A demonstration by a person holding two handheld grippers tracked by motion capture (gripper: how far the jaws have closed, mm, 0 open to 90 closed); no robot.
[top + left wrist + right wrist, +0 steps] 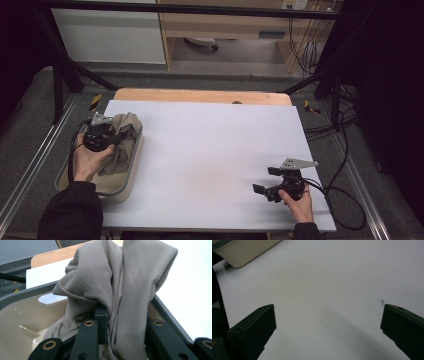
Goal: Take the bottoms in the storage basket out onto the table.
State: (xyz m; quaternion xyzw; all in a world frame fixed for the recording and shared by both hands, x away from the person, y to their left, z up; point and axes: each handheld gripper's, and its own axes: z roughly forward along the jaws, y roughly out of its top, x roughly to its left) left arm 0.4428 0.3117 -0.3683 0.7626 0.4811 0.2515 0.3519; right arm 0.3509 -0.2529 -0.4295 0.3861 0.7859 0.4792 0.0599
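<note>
A grey-brown knit cloth is bunched up over the far end of a beige tub at the table's left edge. My left gripper is shut on the cloth, whose folds fill the gap between the black jaws and hang down into the tub. Near the front right of the table my right gripper lies low over the white surface, jaws wide apart with nothing between them.
White sheet covers the table, with a wooden strip bare along the far edge. Cables trail off the right side. A corner of the tub shows at the top left of the right gripper view.
</note>
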